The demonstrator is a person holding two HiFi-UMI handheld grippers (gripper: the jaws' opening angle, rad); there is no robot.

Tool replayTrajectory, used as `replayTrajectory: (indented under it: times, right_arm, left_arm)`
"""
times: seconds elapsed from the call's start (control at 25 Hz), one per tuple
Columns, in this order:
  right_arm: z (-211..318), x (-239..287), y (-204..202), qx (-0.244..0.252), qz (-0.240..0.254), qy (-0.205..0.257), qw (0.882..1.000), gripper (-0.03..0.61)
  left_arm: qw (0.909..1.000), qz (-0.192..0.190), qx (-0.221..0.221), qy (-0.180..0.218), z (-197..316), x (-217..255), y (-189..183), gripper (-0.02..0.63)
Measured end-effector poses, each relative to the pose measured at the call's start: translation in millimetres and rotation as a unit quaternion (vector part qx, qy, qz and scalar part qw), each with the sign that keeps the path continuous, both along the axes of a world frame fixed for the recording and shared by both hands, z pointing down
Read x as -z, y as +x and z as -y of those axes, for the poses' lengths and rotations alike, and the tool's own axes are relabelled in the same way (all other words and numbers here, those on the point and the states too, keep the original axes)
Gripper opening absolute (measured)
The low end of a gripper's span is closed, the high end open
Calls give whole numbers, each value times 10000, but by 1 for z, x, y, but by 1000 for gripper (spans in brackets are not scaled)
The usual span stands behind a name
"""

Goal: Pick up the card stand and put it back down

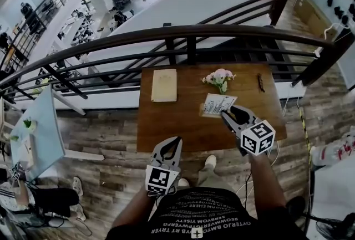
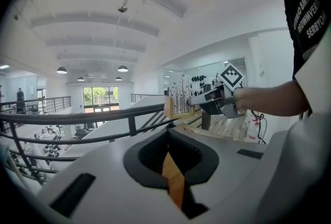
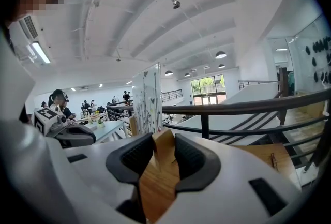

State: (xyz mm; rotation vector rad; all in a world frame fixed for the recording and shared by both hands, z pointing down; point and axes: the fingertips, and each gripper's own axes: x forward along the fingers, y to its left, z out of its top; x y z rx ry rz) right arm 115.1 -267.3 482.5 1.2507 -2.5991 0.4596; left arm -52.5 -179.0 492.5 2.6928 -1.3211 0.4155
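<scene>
- Right gripper (image 3: pixel 156 161): jaws partly closed, clamping one end of the pale wooden base of the white printed card stand (image 3: pixel 147 101). The stand runs ahead-left of the jaws, its card upright.
- Left gripper (image 1: pixel 168 149): closed, empty, well back from the stand.

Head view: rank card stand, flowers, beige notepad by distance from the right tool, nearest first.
1. Card stand: at the tips of the right tool, its wooden base between the jaws.
2. Flowers: just beyond the stand, centre back.
3. Beige notepad: back left, clearly farthest.
</scene>
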Motion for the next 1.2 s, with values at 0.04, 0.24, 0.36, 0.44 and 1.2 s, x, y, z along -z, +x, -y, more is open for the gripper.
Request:
replayTrajectory:
  times: [0.04,0.24,0.36,0.44,1.2]
  right_arm:
    - [3,-2,4,1,-3,-8,10000,140]
    - [13,-10,9,-3,69,-91,9999,140]
    - [18,-13,0,34,87,-112,9999,140]
    - [21,-18,0,50,95,-146,9998,140]
    - [55,-98,3,-6,280,-623,9977,140]
  left_arm:
    - [10000,-11,24,-10,3,-1,4,23]
    - [10000,48,31,-57,10,0,9,23]
    - [9999,91,52,-74,15,0,2,23]
    - [9999,88,65,-95,19,-1,2,23]
    - [9995,50,263,-143,62,-12,4,24]
